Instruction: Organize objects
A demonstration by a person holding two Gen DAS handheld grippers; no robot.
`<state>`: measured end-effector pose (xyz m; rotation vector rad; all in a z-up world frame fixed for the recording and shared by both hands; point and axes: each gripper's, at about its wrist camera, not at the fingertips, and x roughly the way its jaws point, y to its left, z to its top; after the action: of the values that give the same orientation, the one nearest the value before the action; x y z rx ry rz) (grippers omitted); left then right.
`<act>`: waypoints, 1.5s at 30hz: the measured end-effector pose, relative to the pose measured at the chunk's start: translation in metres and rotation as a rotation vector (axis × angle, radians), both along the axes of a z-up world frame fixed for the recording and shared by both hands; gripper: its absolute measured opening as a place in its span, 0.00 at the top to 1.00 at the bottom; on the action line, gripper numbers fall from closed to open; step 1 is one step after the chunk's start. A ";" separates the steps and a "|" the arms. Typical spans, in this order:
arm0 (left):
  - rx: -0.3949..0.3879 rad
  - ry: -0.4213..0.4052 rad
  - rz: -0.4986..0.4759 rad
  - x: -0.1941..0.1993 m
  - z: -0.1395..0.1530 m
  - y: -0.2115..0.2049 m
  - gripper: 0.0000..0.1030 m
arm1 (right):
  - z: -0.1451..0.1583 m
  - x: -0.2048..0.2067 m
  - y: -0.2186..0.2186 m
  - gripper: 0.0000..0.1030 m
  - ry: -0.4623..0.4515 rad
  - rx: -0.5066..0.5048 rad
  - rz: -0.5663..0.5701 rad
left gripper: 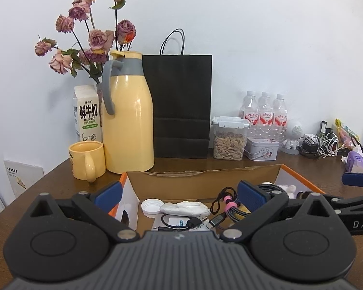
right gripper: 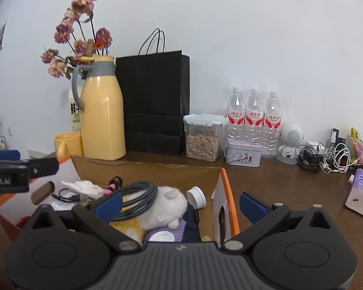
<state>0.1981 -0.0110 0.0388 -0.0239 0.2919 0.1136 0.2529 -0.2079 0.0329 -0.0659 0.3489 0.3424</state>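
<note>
**Both claws spread wide above the open cardboard box**

An open brown cardboard box with orange-edged flaps [left gripper: 203, 181] stands on the dark wooden table [left gripper: 302, 166], and both claws hang over it. The left claw [left gripper: 179, 193] has its blue-padded fingers [left gripper: 109, 192] far apart and grips nothing. Between them, inside the box, lie a white screw cap [left gripper: 152, 206], a crumpled white wrapper [left gripper: 185, 208], a thin black cable loop [left gripper: 175, 222] and a braided cable bound with a pink tie [left gripper: 230, 205].

The right claw [right gripper: 180, 203] is likewise wide open and empty. Its left finger sits over the box, its right finger outside the box's right flap, above the table. Beneath it a white plush toy [right gripper: 169, 205] lies against a coiled black-and-blue braided cable [right gripper: 138, 195], with another white cap [right gripper: 196, 197] just beside the toy.

Behind the box stand a yellow thermos jug with grey handle [left gripper: 128, 118], a yellow mug [left gripper: 87, 162] and a black paper bag [left gripper: 181, 106].
</note>
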 end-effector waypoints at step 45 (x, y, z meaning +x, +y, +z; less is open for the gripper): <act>-0.042 0.183 0.019 -0.163 -0.011 0.001 0.00 | 0.006 -0.163 -0.004 0.00 0.127 -0.034 -0.009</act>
<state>0.0355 -0.0100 0.0276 -0.0582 0.4769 0.1288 0.0903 -0.2121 0.0388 -0.0762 0.4804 0.3321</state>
